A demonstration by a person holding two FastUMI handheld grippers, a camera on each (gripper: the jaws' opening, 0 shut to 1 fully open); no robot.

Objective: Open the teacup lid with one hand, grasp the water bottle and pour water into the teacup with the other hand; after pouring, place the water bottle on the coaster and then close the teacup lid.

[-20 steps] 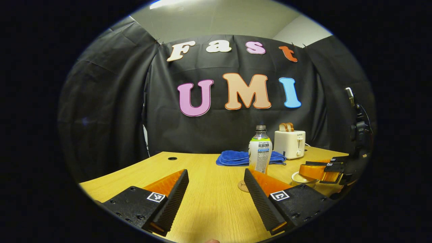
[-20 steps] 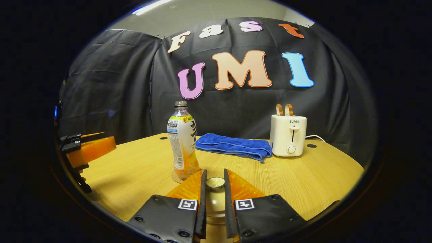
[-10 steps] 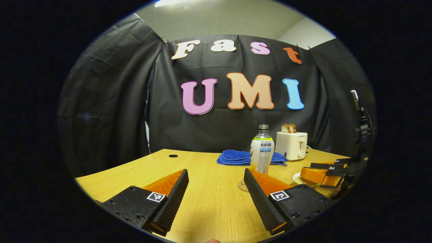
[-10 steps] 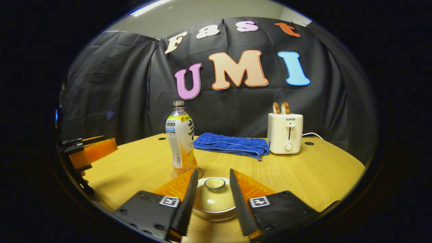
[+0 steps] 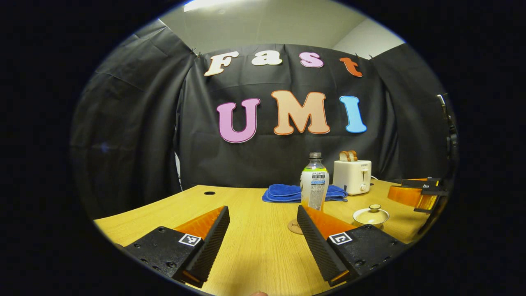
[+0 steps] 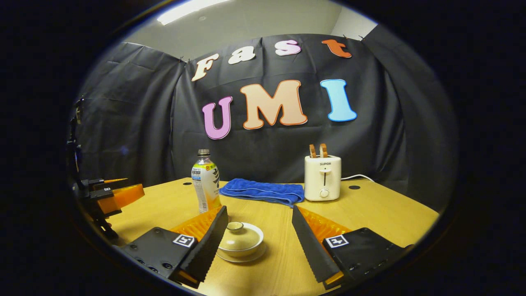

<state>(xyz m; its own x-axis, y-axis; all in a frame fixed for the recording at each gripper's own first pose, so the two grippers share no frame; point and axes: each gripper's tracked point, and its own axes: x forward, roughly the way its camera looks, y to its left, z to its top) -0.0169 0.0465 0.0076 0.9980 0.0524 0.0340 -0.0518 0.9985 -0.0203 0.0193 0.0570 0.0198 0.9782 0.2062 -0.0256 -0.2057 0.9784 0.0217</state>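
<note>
A cream teacup (image 6: 240,242) stands on its saucer with the lid (image 6: 235,226) on it, just in front of my right gripper (image 6: 259,211). That gripper is open, with its left finger beside the cup and nothing held. The teacup (image 5: 371,214) also appears at the right of the left gripper view, with the right gripper (image 5: 415,193) hanging beyond it. The uncapped water bottle (image 5: 314,185) stands upright on a round coaster (image 5: 294,227). My left gripper (image 5: 262,216) is open over bare table, short of the bottle (image 6: 204,181). The left gripper (image 6: 111,197) hovers at the far left of the right gripper view.
A white toaster (image 6: 322,176) with two slices of bread stands at the back of the wooden table (image 6: 370,213). A folded blue towel (image 6: 261,191) lies between it and the bottle. The toaster (image 5: 352,176) and towel (image 5: 283,192) sit behind the bottle.
My right gripper has opened off the lid's knob and drawn back and up. The lid stays on the teacup. The left gripper has hardly moved.
</note>
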